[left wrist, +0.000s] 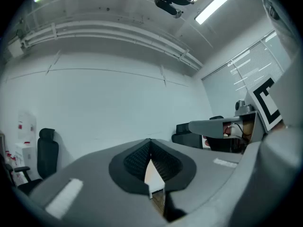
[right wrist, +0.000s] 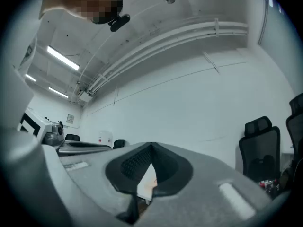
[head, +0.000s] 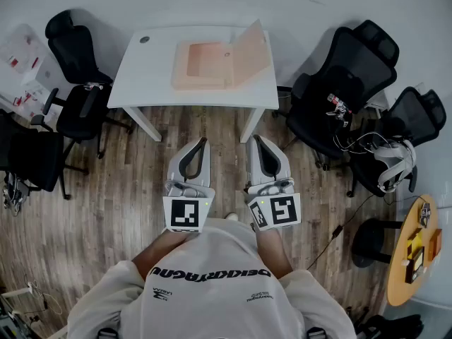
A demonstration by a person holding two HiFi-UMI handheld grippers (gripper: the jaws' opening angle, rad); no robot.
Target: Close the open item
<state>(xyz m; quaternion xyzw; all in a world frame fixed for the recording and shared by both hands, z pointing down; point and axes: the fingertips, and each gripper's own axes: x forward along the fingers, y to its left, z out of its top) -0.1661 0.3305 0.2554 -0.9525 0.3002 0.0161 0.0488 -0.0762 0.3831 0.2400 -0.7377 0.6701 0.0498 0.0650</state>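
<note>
Lying on the right half of the white surface (head: 148, 69), the pink box (head: 208, 66) is open, its lid (head: 251, 51) tilted up along its right side. Well short of the surface, the left tool (head: 203, 141) and right tool (head: 256, 138) hover side by side, each with jaws together and empty.

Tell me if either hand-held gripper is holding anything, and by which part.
Nothing is held. The left hand-held gripper and right hand-held gripper are both shut and empty, short of the open box on the table.
</note>
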